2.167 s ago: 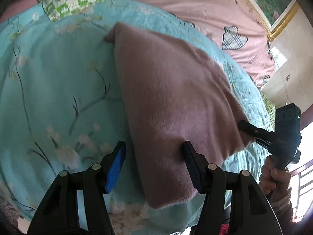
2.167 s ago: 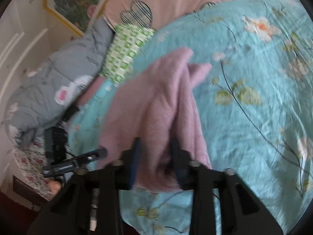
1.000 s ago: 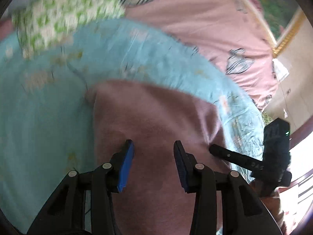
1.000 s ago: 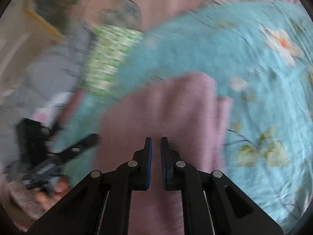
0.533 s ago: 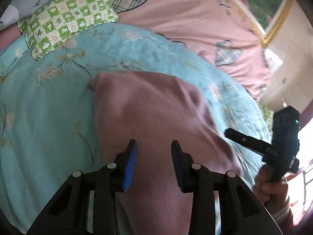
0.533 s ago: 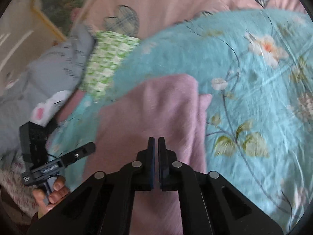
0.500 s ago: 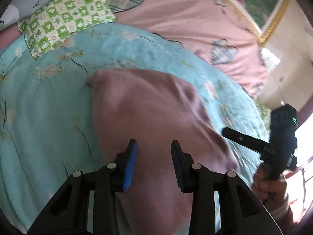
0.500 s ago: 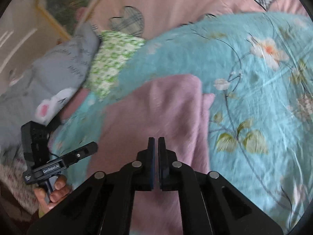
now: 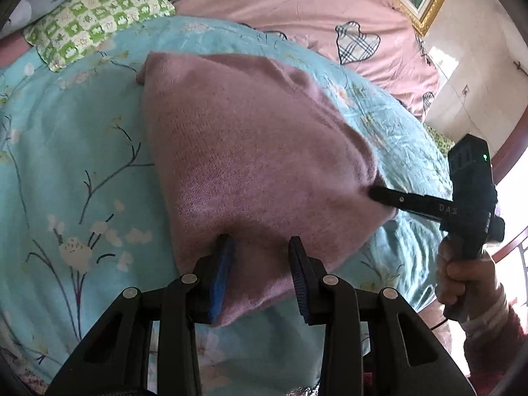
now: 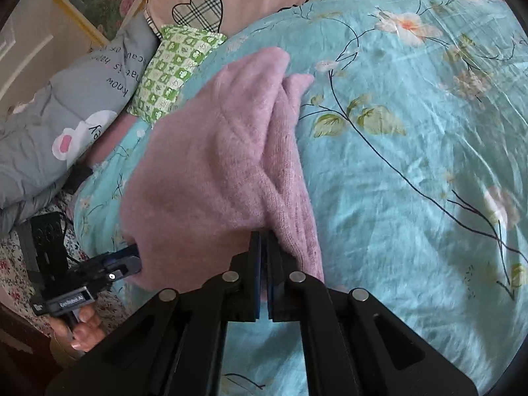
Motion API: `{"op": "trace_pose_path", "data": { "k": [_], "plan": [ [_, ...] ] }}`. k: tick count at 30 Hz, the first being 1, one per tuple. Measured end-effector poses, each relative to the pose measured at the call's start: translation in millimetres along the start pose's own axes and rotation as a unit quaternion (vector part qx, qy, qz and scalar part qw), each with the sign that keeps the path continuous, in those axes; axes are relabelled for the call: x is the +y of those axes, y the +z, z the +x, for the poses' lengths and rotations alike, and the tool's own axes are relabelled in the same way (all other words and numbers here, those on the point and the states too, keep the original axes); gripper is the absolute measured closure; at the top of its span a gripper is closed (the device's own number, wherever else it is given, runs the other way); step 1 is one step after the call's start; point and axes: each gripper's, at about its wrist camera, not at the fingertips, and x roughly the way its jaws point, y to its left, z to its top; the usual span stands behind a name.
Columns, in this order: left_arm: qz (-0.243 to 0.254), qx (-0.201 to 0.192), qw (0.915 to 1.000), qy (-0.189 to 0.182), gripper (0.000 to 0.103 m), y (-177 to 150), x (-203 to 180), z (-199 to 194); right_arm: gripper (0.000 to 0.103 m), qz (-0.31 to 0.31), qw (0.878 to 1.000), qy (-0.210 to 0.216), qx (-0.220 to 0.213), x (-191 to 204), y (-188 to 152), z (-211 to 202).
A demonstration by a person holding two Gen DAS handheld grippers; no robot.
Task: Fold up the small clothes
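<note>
**A:** Where's the sweater (image 9: 257,151) sitting?

**B:** From my left camera it lies folded on the blue flowered quilt (image 9: 82,132), near the middle of the bed. One corner points far-left toward the green checked pillow (image 9: 95,16). The pink sheet (image 9: 297,10) lies beyond the quilt's far edge.

**A:** And your left gripper (image 9: 260,247)?

**B:** Partly spread at the sweater's near edge, with a bunch of the knit between its fingers. The left pad (image 9: 222,264) is pushed into the fabric. I can't tell whether the two pads are actually squeezing it.

**A:** The right gripper (image 10: 264,236)?

**B:** Closed, only a sliver between the fingers. Its tips are against the sweater's right corner, where a thick fold runs away from them toward the far side. Seen from the left camera, the knit puckers around the tip. I can't tell if any of it is caught.

**A:** Anything else in view?

**B:** A hand (image 9: 462,277) on the right gripper's handle, at the right.
</note>
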Motion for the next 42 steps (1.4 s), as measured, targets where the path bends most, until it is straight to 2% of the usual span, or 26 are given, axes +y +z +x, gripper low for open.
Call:
{"op": "trace_pose_path", "data": {
  "k": [2,5,6,8,9,10,16,20,23,25,30,33,39,42],
  "plan": [
    [0.007,-0.003,0.9999,0.007,0.053,-1.7,-5.2,-6.3,0.099,-0.005,1.0,-0.001,-0.007,6.4,-1.2,-9.4],
    [0.014,-0.018,0.9993,0.031,0.043,-8.9,-13.8,-17.3,0.096,-0.005,1.0,0.003,-0.022,13.3,-5.8,-26.5],
    [0.015,-0.019,0.9991,0.036,0.043,-10.6,-15.1,-19.9,0.091,-0.004,1.0,0.006,-0.028,14.5,-8.4,-32.2],
    [0.016,-0.019,0.999,0.038,0.042,-17.9,-17.6,-24.8,0.076,-0.008,0.999,0.008,-0.037,18.9,-15.2,-40.4],
    [0.018,-0.017,0.999,0.039,0.041,-22.3,-19.3,-27.5,0.063,-0.012,0.999,0.008,-0.041,20.4,-18.1,-43.6],
    [0.018,-0.016,0.9989,0.039,0.041,-25.5,-20.1,-29.3,0.059,-0.019,0.999,0.004,-0.045,22.9,-22.7,-47.0],
    [0.004,-0.011,0.9991,0.041,0.036,-45.6,-22.9,-38.3,0.057,-0.032,0.999,-0.008,-0.042,29.3,-44.7,-54.6],
    [-0.002,-0.01,0.9983,0.058,0.032,-58.7,-21.9,-43.2,0.047,-0.047,0.998,-0.028,-0.043,30.7,-59.6,-61.3],
    [0.008,-0.013,0.9965,0.082,0.024,-65.2,-21.3,-46.8,0.034,-0.056,0.997,-0.037,-0.044,33.0,-68.1,-64.7],
    [0.011,-0.017,0.9948,0.1,0.022,-70.3,-21.6,-49.8,0.026,-0.067,0.996,-0.04,-0.044,34.9,-72.9,-65.8],
    [0.011,-0.017,0.9913,0.13,0.022,-78.0,-17.3,-53.5,0.021,-0.1,0.993,-0.052,-0.043,41.8,-81.7,-66.6],
    [0.033,-0.028,0.9874,0.153,0.022,-76.3,-20.9,-58.6,0.019,-0.13,0.988,-0.069,-0.039,49.4,-81.7,-66.2],
    [0.082,-0.066,0.9753,0.194,0.02,-57.4,-30.8,-75.7,0.015,-0.174,0.98,-0.075,-0.052,65.1,-71.0,-76.8],
    [0.091,-0.078,0.9728,0.198,0.019,-45.1,-33.7,-83.4,0.013,-0.204,0.974,-0.077,-0.061,74.9,-61.6,-83.1]
  ]
}}
